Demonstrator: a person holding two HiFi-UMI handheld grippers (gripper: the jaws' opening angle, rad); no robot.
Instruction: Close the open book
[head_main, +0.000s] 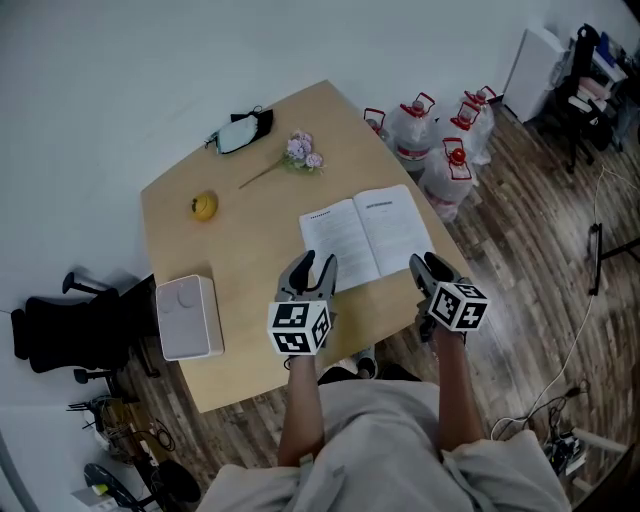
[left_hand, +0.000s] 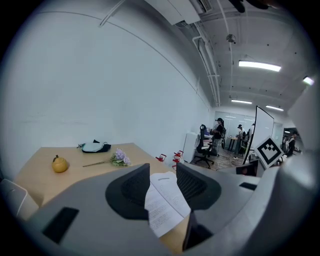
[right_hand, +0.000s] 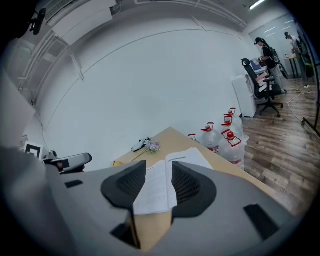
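Observation:
An open book (head_main: 365, 237) lies flat with its white pages up near the right edge of the wooden table (head_main: 240, 250). My left gripper (head_main: 313, 268) hovers at the book's near left corner, and my right gripper (head_main: 430, 268) at its near right corner. Both are open and hold nothing. In the left gripper view the book's left page (left_hand: 161, 202) shows through the gap of that gripper (left_hand: 162, 181). In the right gripper view the book (right_hand: 154, 191) lies just beyond the jaws of that gripper (right_hand: 159, 181).
On the table are a white box (head_main: 187, 316) at the near left, a yellow fruit (head_main: 204, 206), a sprig of purple flowers (head_main: 300, 152) and a dark pouch (head_main: 241, 129) at the back. Several water jugs (head_main: 441, 150) stand on the floor to the right, and a black chair (head_main: 55, 330) to the left.

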